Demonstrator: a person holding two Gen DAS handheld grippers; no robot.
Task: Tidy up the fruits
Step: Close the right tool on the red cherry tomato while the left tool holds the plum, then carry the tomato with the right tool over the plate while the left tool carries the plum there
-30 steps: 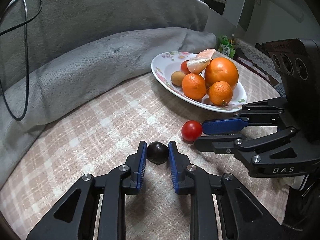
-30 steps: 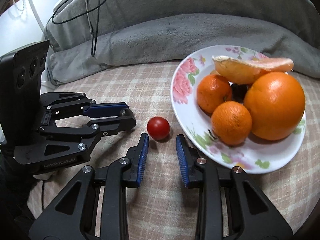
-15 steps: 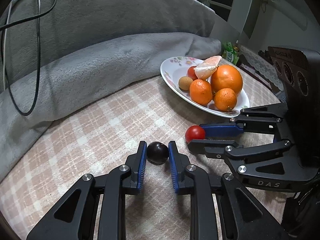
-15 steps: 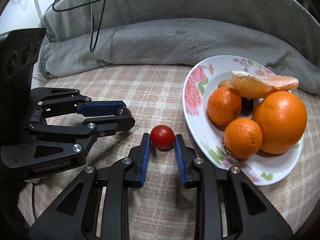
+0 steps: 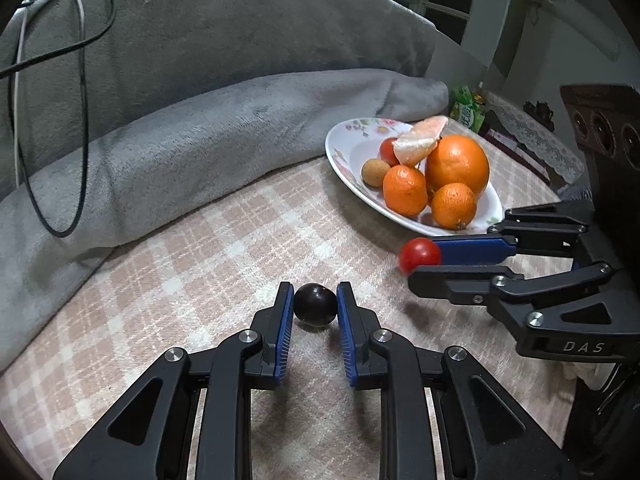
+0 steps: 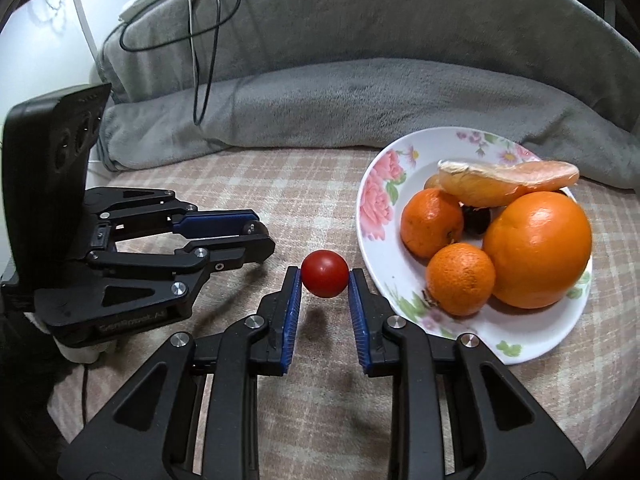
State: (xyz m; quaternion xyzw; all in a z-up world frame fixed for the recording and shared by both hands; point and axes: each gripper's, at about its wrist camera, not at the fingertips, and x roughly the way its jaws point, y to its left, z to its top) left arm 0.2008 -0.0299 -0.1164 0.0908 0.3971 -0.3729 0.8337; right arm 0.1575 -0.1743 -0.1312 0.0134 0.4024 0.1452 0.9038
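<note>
My left gripper is shut on a dark purple plum, held just above the checked cloth. My right gripper is shut on a red cherry tomato and holds it above the cloth, left of the floral plate. The plate holds a large orange, two mandarins, a peeled citrus segment and small fruits. In the left wrist view the tomato sits at the right gripper's tips, near the plate rim.
A grey blanket is bunched along the far side of the cloth, with black and white cables draped over it. A green packet stands beyond the plate. A lace-covered surface lies at the far right.
Both grippers have lifted with their fruit; the tomato's shadow now lies apart from it. The right gripper closed on the tomato within the last second. The plate looks farther away in both views.
</note>
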